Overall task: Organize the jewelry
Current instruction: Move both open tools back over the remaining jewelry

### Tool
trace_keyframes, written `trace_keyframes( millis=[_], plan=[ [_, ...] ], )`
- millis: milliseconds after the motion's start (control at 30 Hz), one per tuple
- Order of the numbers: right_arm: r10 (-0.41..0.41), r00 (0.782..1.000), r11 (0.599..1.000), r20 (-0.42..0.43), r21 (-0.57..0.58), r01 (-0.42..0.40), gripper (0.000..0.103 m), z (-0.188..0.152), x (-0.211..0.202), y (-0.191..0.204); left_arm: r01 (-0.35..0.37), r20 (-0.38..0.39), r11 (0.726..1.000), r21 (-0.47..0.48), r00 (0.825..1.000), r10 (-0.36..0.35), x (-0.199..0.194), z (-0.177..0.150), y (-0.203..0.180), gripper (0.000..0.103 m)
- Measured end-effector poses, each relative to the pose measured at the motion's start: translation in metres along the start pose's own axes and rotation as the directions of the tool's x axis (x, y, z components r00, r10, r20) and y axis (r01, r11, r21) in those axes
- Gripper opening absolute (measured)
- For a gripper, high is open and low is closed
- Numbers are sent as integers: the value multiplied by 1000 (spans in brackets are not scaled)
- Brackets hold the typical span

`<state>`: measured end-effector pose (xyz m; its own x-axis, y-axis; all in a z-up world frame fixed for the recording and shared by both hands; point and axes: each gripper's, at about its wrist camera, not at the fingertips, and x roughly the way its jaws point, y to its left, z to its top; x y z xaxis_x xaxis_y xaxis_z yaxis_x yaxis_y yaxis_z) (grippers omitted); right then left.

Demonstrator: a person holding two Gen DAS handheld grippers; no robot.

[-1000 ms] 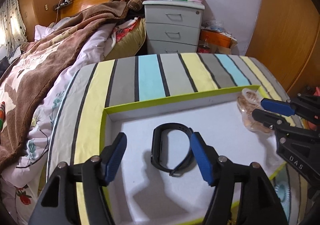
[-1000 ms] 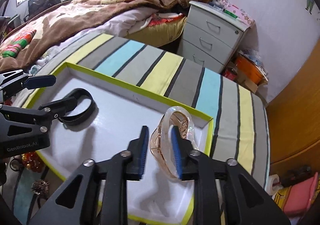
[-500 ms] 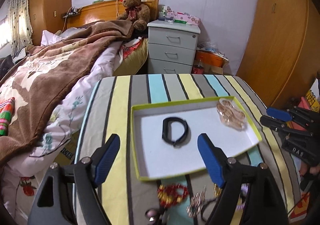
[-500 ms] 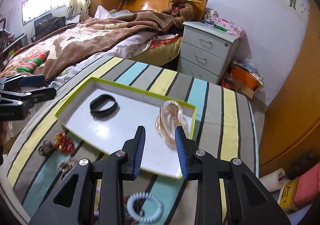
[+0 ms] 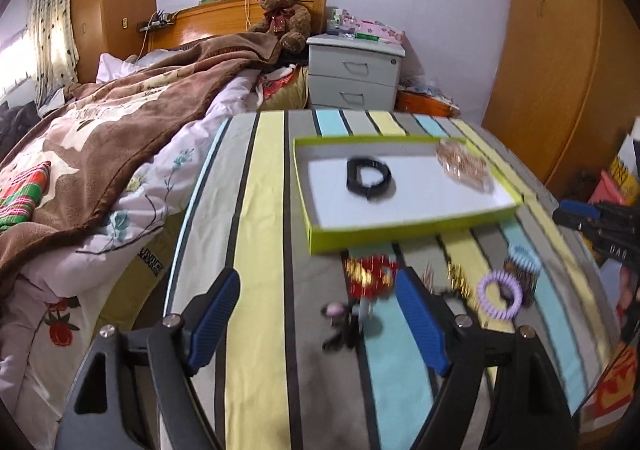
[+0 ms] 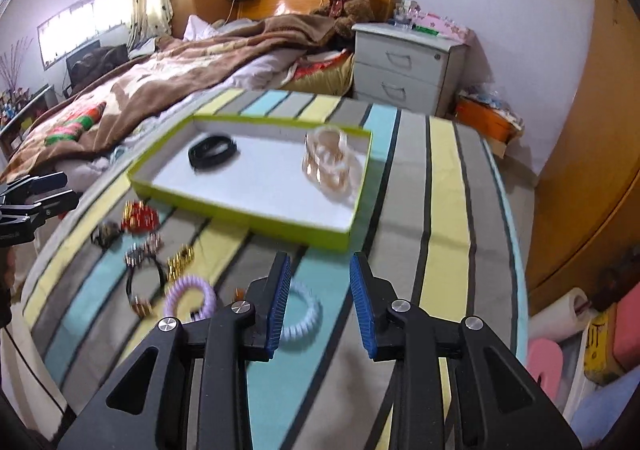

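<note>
Both grippers, left gripper point(image 5: 320, 314) and right gripper point(image 6: 320, 302), have jaws released and empty, so next up is probably grabbing the pale coil band point(image 6: 302, 316) right by the right jaws and dropping it in the tray point(image 6: 240, 208).

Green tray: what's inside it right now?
Inside the green tray lie two things, apart: a black band toward the bed side and a clear pinkish bracelet bundle at the other end. Whether anything small lies under the bundle cannot be seen.

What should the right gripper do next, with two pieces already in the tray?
Probably lower the right gripper onto the pale blue coil band lying on the striped cloth just below its open, empty jaws. The black band and pink bracelets already sit in the green tray.
</note>
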<state>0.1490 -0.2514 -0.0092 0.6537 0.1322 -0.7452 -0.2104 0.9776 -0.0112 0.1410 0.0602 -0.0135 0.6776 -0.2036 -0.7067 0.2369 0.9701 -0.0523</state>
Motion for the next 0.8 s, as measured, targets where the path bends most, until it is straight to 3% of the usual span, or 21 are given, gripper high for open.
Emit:
trace_keyframes(
  millis=[100,367,800],
  plan=[
    [7,1000,1000,-20,23,-6,32,-12,4,-6,39,-24,999,-19,999,-40,3,-15,1,81],
    [72,994,996,-78,67,-66,32,-19,31,-8,51,-57,997,-61,997,-55,16,-30,7,81],
    [40,987,999,-157,-24,-45,31,-19,57,9,58,-68,995,-81,996,-63,24,-32,10,81]
  ],
)
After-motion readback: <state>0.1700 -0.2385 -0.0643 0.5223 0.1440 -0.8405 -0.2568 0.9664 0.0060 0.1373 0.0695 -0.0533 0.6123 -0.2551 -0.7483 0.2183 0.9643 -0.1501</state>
